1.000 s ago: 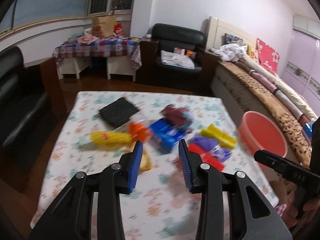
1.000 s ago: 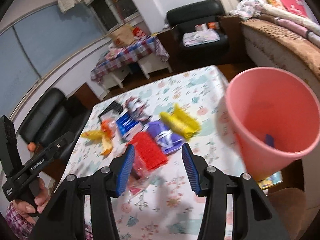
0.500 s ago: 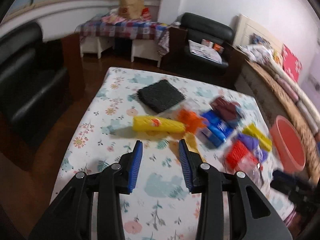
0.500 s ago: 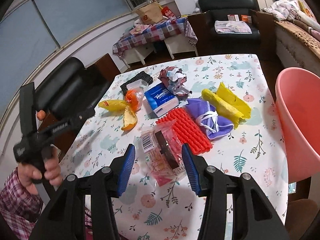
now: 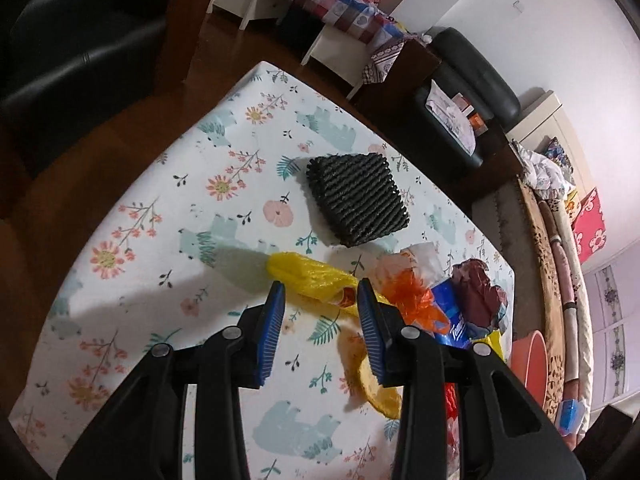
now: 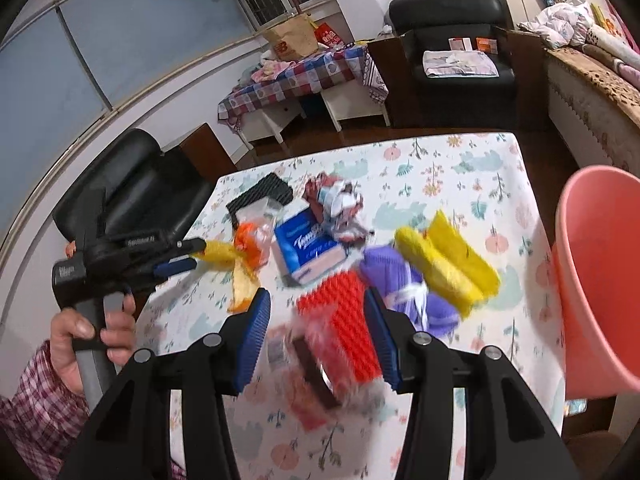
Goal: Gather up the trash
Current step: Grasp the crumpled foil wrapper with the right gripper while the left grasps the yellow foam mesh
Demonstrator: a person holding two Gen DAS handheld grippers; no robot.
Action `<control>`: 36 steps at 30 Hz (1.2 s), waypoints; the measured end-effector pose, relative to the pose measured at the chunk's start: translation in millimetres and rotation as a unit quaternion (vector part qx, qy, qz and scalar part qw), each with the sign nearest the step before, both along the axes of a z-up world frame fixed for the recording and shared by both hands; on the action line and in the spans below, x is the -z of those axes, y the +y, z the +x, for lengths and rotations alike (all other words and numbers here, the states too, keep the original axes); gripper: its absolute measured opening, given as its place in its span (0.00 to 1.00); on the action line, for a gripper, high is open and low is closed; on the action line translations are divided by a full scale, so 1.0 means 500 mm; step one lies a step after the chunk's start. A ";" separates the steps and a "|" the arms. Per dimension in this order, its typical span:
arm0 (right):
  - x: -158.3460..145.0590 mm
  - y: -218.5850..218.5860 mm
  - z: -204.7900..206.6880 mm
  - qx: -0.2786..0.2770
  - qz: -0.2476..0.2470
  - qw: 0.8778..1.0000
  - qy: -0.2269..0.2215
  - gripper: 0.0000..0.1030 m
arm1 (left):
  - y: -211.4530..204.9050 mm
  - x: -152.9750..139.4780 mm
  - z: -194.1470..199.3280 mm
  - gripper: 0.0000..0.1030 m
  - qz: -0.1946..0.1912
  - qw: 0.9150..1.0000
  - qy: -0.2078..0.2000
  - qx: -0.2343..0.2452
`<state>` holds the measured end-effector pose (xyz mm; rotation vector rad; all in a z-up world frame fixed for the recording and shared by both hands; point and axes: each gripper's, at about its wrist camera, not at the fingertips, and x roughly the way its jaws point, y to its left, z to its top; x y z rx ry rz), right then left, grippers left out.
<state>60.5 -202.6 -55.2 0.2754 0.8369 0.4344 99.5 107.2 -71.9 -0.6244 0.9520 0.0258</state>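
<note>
My left gripper is open, low over the flowered table, its blue pads on either side of a yellow plastic bag without pressing on it. Beyond lie a black foam net, an orange wrapper, a blue tissue pack and a dark red crumpled wrapper. My right gripper is open above a red foam net and a clear packet. In the right wrist view the left gripper reaches the yellow bag.
A pink bin stands off the table's right side. A purple bag and yellow gloves lie near it, an orange peel by the left gripper. A hand in a checked sleeve holds the left gripper. A black armchair stands left.
My left gripper swung left across the table, rolled and dropped, ending at the yellow bag. My right gripper moved in over the red foam net, and the pink bin slid toward the right edge.
</note>
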 end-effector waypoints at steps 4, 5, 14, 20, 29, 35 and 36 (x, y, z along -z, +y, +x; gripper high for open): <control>-0.008 0.014 0.044 -0.005 -0.007 1.000 -0.006 0.47 | 0.009 0.012 0.000 0.21 0.006 1.000 -0.002 0.002; -0.009 0.018 0.055 -0.006 -0.010 1.000 -0.008 0.47 | 0.011 0.014 0.001 0.15 0.007 1.000 -0.001 0.004; -0.001 0.055 0.152 0.000 -0.036 0.999 -0.011 0.47 | 0.023 -0.002 -0.024 0.08 0.027 0.999 -0.026 0.012; 0.027 0.076 0.200 0.001 -0.057 0.998 0.010 0.28 | 0.011 -0.036 -0.046 0.08 0.068 0.996 -0.056 0.025; 0.009 0.054 0.148 0.006 -0.047 0.999 -0.007 0.10 | -0.015 -0.068 -0.070 0.08 0.078 0.993 -0.082 0.045; -0.030 0.002 0.077 0.030 -0.026 0.999 -0.026 0.10 | -0.050 -0.105 -0.093 0.08 0.082 0.989 -0.106 0.066; -0.035 -0.008 0.065 0.036 -0.023 0.999 -0.028 0.10 | -0.060 -0.113 -0.097 0.08 0.084 0.987 -0.112 0.072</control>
